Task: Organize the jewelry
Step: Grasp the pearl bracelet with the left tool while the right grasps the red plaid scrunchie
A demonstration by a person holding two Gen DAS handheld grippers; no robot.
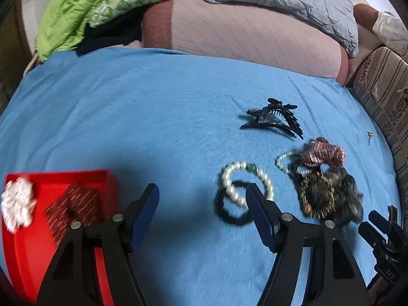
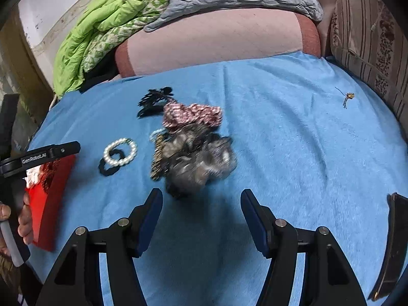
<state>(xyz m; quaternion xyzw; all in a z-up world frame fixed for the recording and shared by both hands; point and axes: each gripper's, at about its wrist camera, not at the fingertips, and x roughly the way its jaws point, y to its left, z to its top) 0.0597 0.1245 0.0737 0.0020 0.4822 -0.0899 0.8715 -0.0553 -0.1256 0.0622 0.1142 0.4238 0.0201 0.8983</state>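
Lying on a blue blanket (image 1: 127,107) that covers a bed, the jewelry is gathered in one loose group. The landmark is the pearl bracelet (image 1: 246,186) with one green bead. It rests partly over a black hair tie (image 1: 229,211), touching it. Just to the right of the bracelet sits a heap of dark scrunchies (image 2: 196,158), with a pink patterned scrunchie (image 2: 191,114) at its far side and a thin pearl string (image 1: 285,160) peeking out. Beyond the bracelet lies a black claw clip (image 1: 275,119). Well to the right, a small earring (image 2: 348,98) lies alone. Left of the bracelet stands a red box (image 1: 30,250) holding a white flower piece (image 1: 17,207) and a dark red patterned box (image 1: 74,211).

The left tongs (image 1: 202,199) are spread wide and empty, one finger overlapping the bracelet in the view. The right tongs (image 2: 201,204) are also wide and empty, near the heap.
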